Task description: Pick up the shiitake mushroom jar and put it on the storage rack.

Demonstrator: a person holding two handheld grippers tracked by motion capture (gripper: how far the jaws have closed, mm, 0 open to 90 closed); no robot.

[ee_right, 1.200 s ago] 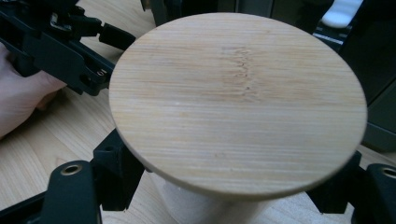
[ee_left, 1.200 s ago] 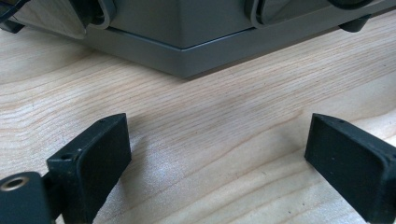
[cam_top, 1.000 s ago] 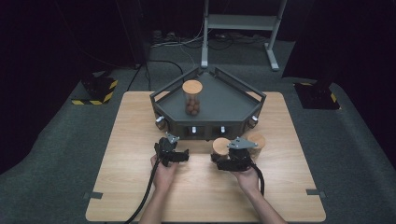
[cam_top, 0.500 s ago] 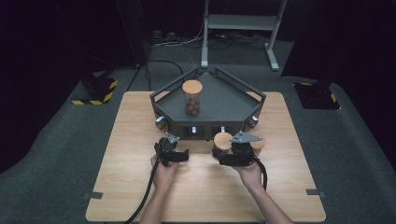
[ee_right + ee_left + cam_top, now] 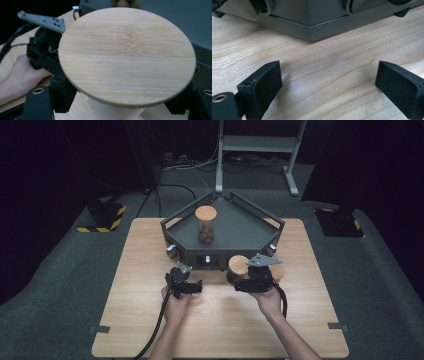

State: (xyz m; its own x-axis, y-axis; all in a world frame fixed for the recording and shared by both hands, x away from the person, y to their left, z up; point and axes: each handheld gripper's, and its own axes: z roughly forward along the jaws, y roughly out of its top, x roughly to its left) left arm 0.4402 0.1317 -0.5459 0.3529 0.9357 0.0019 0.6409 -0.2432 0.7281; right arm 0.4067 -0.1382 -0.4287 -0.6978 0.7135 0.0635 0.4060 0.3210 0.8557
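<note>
While the right tongs [image 5: 243,281] grip the wooden-lidded jar [image 5: 127,56] just before the grey tray [image 5: 260,217], lift it straight, lid level; left tongs [image 5: 332,85] rest wide over the surface [image 5: 324,57]

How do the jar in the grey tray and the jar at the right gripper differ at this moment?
The jar in the tray stands free and untouched on the grey tray, while the jar at the right gripper sits in front of the tray, gripped by the right gripper below its lid. The tray jar shows brown round pieces through its clear wall; the gripped jar's contents cannot be made out. Both stand upright with a round wooden lid.
</note>
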